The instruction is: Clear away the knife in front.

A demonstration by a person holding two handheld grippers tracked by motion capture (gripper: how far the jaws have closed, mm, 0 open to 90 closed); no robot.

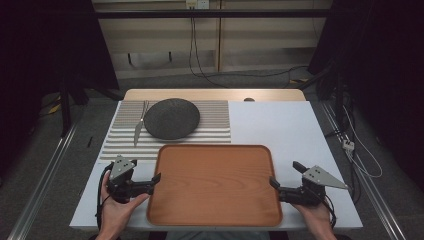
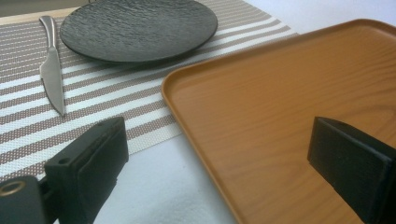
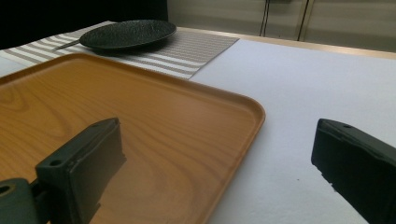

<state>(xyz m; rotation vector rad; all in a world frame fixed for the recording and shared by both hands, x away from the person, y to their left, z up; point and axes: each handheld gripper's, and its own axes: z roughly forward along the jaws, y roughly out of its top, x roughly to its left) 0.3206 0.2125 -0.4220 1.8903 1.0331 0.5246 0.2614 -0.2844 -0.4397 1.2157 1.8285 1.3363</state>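
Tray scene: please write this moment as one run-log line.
left gripper: open, at tray left edge | right gripper: open, at right edge | tray: empty

From my high view, the table point(image 1: 280, 125) is evenly lit from above, while the room's left and right edges fall into deep black. The tray point(image 1: 215, 185) shows a soft sheen, no harsh glare. Shadows are faint and short. This picture is slightly soft and grainy. In my left gripper view, the near jaws are blurred, and the plate point(image 2: 138, 29) catches pale highlights on its rough surface. My right gripper view dims toward the upper left.
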